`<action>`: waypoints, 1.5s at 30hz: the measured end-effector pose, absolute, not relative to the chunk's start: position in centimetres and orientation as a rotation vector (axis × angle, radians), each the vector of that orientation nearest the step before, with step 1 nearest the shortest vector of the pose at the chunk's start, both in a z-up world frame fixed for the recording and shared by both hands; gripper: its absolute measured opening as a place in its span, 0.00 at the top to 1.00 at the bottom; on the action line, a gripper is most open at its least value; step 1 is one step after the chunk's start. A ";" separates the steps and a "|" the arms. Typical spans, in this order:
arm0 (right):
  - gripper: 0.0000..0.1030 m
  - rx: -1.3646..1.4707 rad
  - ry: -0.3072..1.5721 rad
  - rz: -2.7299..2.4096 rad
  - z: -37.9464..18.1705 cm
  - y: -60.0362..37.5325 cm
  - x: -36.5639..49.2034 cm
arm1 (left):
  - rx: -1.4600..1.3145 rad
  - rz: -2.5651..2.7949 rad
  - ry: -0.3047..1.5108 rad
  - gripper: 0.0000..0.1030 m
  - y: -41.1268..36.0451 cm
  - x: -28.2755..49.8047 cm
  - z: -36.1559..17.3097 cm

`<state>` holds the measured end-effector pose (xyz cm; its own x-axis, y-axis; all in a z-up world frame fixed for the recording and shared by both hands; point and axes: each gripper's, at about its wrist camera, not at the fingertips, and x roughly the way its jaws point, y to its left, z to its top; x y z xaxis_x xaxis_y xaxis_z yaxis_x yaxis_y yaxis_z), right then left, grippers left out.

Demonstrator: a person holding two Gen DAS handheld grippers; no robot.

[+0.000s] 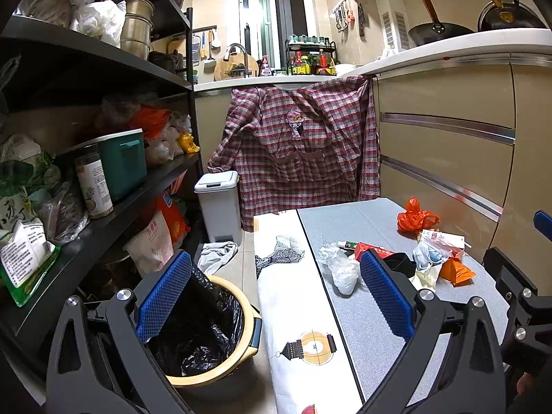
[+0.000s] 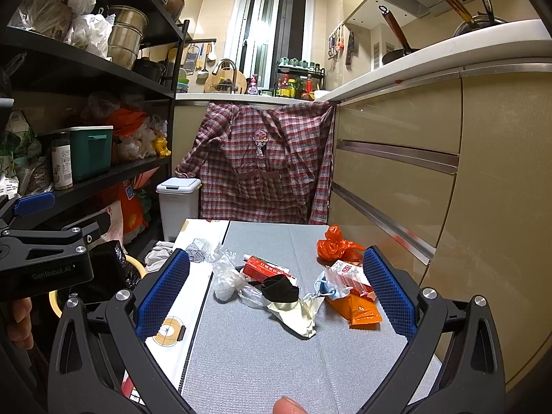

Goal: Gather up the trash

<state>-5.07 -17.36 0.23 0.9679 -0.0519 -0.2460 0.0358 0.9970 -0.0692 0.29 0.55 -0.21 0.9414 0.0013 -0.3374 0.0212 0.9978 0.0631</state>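
Observation:
Trash lies on a grey table (image 2: 276, 362): an orange plastic bag (image 2: 336, 245), a clear crumpled bag (image 2: 226, 276), a red box (image 2: 267, 269), a black band (image 2: 279, 288), a cream wrapper (image 2: 298, 314), an orange packet (image 2: 358, 312) and a red-white packet (image 2: 346, 274). The same heap shows in the left wrist view around the red box (image 1: 367, 250). A yellow bin with a black liner (image 1: 203, 331) stands on the floor left of the table. My left gripper (image 1: 272, 296) is open and empty, between bin and table. My right gripper (image 2: 274, 293) is open and empty, just short of the heap.
A black shelf rack (image 1: 103, 214) full of food packs lines the left. Beige drawers (image 2: 396, 179) line the right. A white pedal bin (image 1: 219, 203) and a plaid shirt (image 1: 300, 151) stand behind the table. A rag (image 1: 217, 257) lies on the floor.

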 end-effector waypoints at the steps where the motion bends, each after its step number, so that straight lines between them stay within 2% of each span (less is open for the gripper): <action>1: 0.05 -0.065 0.250 -0.045 0.2 -17.3 -5.1 | 0.066 -0.010 0.344 0.07 0.5 0.3 -0.2; 33: 0.05 -0.053 0.258 -0.037 0.2 -17.8 -5.0 | 0.058 -0.014 0.355 0.07 0.7 0.6 -0.1; 45: 0.05 0.069 0.299 -0.201 1.6 -24.8 -1.6 | -0.031 -0.026 0.371 0.08 2.1 4.2 3.2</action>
